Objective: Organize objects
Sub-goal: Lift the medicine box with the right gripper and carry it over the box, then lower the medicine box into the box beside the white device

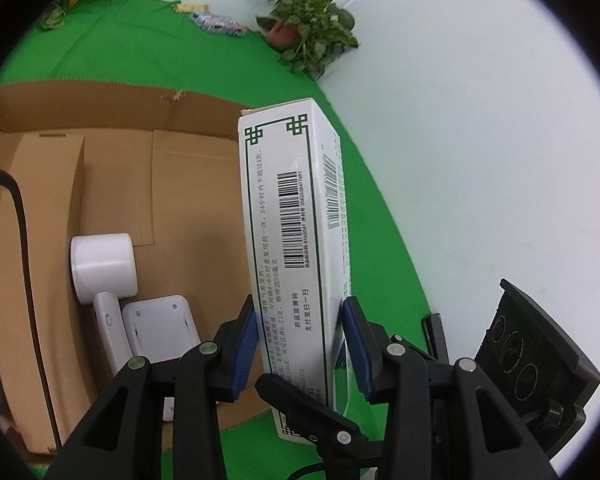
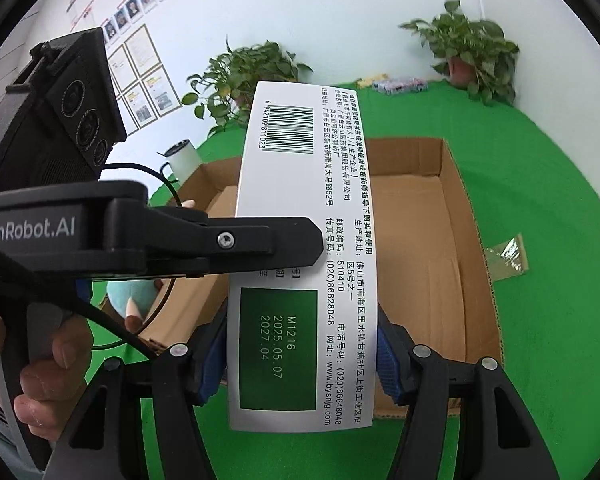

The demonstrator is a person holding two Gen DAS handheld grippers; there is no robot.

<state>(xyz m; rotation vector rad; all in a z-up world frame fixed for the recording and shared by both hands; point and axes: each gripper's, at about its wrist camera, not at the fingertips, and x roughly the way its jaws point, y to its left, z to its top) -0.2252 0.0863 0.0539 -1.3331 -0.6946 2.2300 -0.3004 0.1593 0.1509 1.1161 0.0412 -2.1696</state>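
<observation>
Both claws pinch the white medicine box (image 2: 304, 256): the left claw (image 1: 300, 344) and right claw (image 2: 300, 360), above the cardboard box (image 2: 452, 216), apparently not touching it.

claw (image 2: 236, 240) – "GenRobot.AI", box (image 2: 304, 248) – "M1216"

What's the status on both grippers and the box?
Left gripper and right gripper both clamp the white rectangular medicine carton. Carton above brown cardboard box. White hair dryer already inside; nothing blocking.
</observation>
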